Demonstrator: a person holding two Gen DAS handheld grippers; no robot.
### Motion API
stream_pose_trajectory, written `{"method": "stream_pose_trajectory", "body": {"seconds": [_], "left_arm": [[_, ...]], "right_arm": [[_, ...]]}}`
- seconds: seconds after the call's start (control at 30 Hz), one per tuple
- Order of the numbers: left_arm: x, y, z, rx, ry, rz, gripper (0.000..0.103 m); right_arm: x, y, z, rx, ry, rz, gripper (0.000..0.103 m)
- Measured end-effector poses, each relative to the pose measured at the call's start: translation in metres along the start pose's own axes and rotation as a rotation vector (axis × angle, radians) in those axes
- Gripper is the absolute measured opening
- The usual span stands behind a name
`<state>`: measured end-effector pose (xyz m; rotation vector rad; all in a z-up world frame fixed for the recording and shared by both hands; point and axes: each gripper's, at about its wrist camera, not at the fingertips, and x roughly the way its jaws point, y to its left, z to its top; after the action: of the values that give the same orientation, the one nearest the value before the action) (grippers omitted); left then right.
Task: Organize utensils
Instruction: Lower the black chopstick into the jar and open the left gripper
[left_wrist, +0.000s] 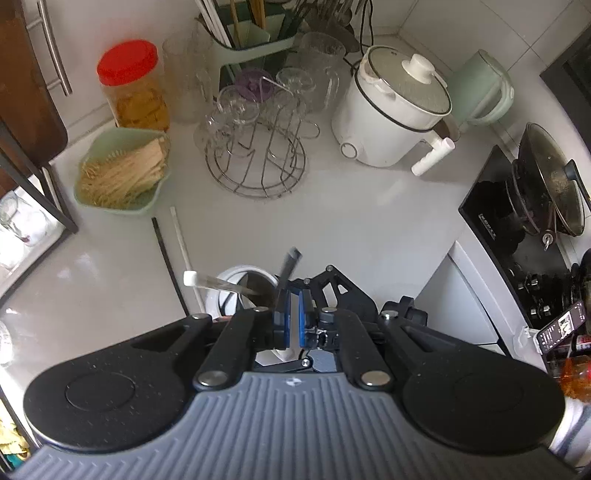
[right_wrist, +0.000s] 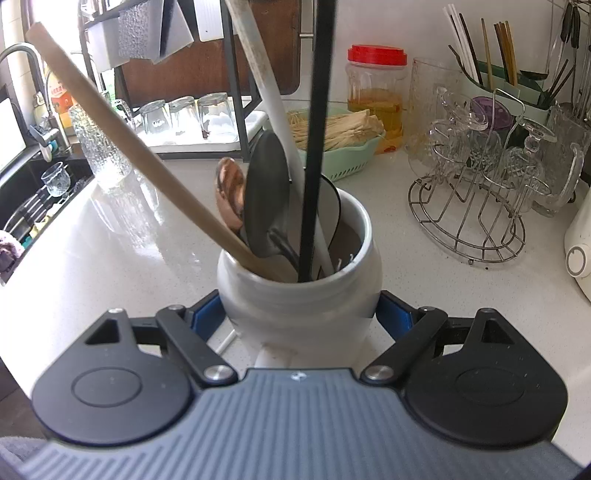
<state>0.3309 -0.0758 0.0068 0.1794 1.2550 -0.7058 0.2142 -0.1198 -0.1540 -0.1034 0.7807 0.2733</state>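
From the left wrist, the left gripper (left_wrist: 294, 295) is pointing steeply down over the white jar (left_wrist: 242, 291) on the counter (left_wrist: 351, 221), its blue pads pressed together and pinching a thin black stick (left_wrist: 289, 264) that is rising above them. Two more sticks (left_wrist: 173, 243) are lying on the counter nearby.

From the right wrist, the right gripper (right_wrist: 301, 317) is angling down, its pads spread and clamping the jar (right_wrist: 299, 291) on both sides. A wooden spoon (right_wrist: 147, 155), dark ladle (right_wrist: 266, 199) and black stick (right_wrist: 314, 147) are standing inside.

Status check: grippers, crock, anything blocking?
Left gripper shut on black utensil handle above crock. Right gripper clamped round white crock. Two loose sticks on counter beside it.
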Motion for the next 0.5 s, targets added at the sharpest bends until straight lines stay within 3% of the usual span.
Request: {"method": "stream_pose_trajectory", "body": {"seconds": [0.27,0.33,0.4,0.5], "left_arm": [[-0.007,-0.002,0.003,0.015,-0.047,-0.002,0.006],[-0.012,-0.005,0.003,0.017,-0.066,0.005,0.014],[-0.017,-0.003,0.003,0.002,-0.101,0.010,0.040],[-0.024,-0.001,-0.001,-0.024,-0.154,0.011,0.048]], "right_arm": [[0.001,0.000,0.003,0.013,0.014,-0.002,0.090],[0.001,0.001,0.002,0.019,0.012,-0.009,0.090],[0.000,0.002,0.001,0.026,0.007,-0.016,0.090],[0.000,0.003,0.001,0.032,0.006,-0.023,0.090]]}}
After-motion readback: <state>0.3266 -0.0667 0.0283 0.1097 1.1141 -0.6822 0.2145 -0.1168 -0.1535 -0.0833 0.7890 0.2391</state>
